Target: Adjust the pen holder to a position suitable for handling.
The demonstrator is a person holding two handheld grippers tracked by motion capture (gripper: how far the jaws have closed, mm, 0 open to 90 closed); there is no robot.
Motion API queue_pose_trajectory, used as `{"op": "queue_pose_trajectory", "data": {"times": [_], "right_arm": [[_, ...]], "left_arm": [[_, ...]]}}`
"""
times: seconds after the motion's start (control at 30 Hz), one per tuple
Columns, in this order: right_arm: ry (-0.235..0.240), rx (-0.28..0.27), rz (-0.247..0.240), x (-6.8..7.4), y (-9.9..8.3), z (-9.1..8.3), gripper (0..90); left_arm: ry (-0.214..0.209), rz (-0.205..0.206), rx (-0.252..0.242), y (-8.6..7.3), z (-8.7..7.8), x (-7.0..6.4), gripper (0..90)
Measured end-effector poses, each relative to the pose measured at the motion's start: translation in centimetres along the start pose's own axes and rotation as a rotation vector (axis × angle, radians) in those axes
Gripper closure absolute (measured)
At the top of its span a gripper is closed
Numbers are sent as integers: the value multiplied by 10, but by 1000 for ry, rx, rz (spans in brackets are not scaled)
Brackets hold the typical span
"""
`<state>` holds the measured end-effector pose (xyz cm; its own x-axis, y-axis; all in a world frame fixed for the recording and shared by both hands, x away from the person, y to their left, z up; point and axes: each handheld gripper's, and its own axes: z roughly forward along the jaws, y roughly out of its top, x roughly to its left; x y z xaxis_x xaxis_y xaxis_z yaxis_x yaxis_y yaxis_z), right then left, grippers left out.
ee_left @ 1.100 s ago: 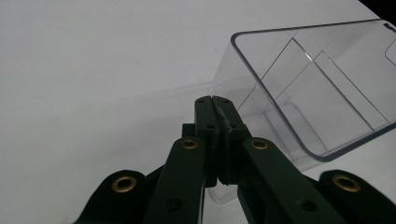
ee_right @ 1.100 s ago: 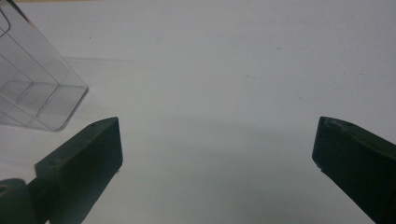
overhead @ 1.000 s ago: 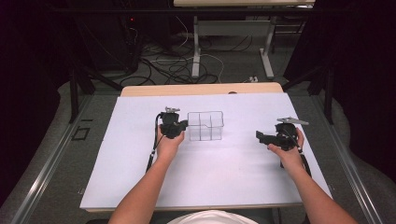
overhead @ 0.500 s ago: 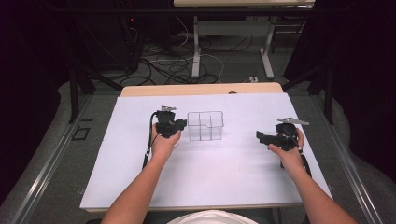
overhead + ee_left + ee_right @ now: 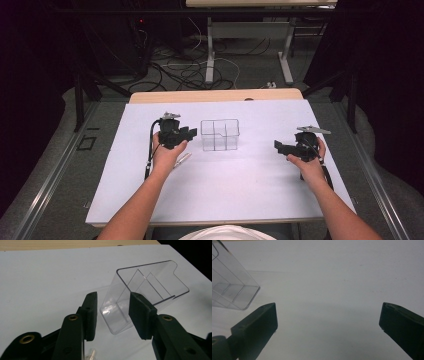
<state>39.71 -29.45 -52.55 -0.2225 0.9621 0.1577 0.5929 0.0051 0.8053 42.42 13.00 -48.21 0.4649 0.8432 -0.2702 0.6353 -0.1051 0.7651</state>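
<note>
High view first: nearest me I see the person's two forearms coming up over the white bench (image 5: 220, 195). My left hand-held gripper (image 5: 189, 134) sits just left of the clear plastic box (image 5: 220, 134), with its jaws pointing toward the box's left wall. Just below that hand a small pale object (image 5: 182, 160) lies on the bench; I cannot tell what it is. My right hand-held gripper (image 5: 280, 146) is held over the right part of the bench, well apart from the box, jaws pointing left toward it.

From the left gripper view, the left hand-held gripper (image 5: 113, 312) has its jaws spread, with a gap between them, and the near corner of the clear plastic box (image 5: 140, 297) lies just beyond that gap; I see no jaw touching it. The box stands upright on the bench, and thin dividers split it into compartments.

From the right gripper view, the right hand-held gripper (image 5: 328, 322) is wide open with nothing between the jaws, and a corner of the box (image 5: 232, 290) shows at the upper left.

Beyond the bench, cables (image 5: 190, 70) lie on the floor.
</note>
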Motion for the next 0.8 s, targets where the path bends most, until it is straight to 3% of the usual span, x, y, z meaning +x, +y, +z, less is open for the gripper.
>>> {"op": "queue_pose_trajectory", "data": {"times": [0.47,0.73,0.8], "right_arm": [[0,2,-1,1,0,1,13],[2,3,1,1,0,0,13],[2,2,-5,1,0,0,13]], "left_arm": [[10,33,-16,-5,-21,4,457],[-20,59,-20,-12,-31,9,444],[-28,68,-16,-14,-35,12,405]]}}
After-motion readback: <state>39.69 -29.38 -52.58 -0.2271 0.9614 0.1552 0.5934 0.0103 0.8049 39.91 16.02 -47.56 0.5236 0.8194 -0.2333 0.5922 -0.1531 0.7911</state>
